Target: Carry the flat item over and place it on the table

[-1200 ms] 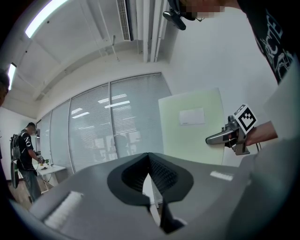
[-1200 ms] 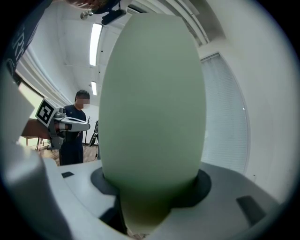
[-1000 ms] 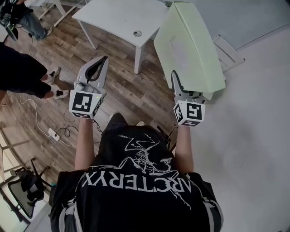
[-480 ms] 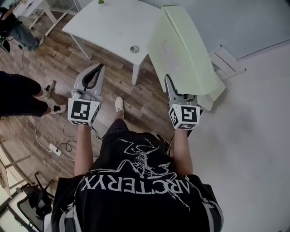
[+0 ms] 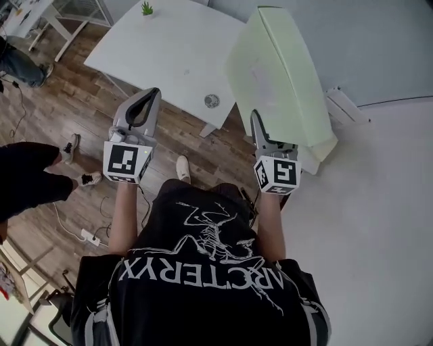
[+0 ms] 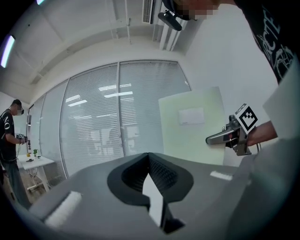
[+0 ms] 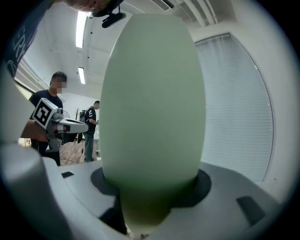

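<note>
1. the person's black printed shirt [image 5: 203, 270] fills the near edge of the head view, with both forearms stretched forward.
2. the right tool [image 5: 257, 123] is clamped on the near edge of the pale green flat item [image 5: 284, 74], which is held up in the air, tilted on edge.
3. the left tool [image 5: 149, 95] carries nothing, and its jaw tips meet.
4. beyond both tools stands the white counter [image 5: 169, 54]. the flat item is by its right edge, not lying on it.
5. a small green plant [image 5: 147, 8] sits at the counter's far side, and wooden floor [image 5: 40, 101] lies to the left.
</note>
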{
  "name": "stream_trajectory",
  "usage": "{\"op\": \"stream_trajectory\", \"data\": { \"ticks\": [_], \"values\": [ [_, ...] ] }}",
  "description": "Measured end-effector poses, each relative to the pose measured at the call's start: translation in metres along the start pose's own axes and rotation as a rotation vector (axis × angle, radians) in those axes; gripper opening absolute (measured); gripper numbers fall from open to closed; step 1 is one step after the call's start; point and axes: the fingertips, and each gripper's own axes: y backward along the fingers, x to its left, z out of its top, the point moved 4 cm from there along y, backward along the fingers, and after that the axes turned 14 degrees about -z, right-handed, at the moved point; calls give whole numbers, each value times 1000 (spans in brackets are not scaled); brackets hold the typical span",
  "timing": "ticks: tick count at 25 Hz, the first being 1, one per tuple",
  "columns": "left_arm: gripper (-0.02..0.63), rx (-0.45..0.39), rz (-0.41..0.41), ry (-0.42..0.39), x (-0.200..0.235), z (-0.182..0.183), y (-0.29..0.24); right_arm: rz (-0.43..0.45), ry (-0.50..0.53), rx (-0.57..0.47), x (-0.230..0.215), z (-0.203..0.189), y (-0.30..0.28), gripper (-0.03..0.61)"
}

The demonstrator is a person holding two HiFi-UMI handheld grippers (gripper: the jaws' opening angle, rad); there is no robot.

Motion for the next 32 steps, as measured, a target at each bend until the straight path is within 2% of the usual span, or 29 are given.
{"op": "stream_trajectory", "data": {
  "ticks": [3,7,18,27,32],
  "values": [
    [9,24,10,33,13,-10,-11,-14,-8,12,-5,-1,-18,255],
    [9,28,22,23,19,-14,-26,-13,-16,16,-19,-6,-38,255],
    [9,26,126,17,12,3,-54,50,-24,24,-50,-22,-83,255],
    [9,103,156,17,3,-4,-50,74,-58,144,-34,-98,-126,255],
    [9,116,188,36,7,-5,-43,84,-23,207,-10,-145,-155,255]
  ]
}}
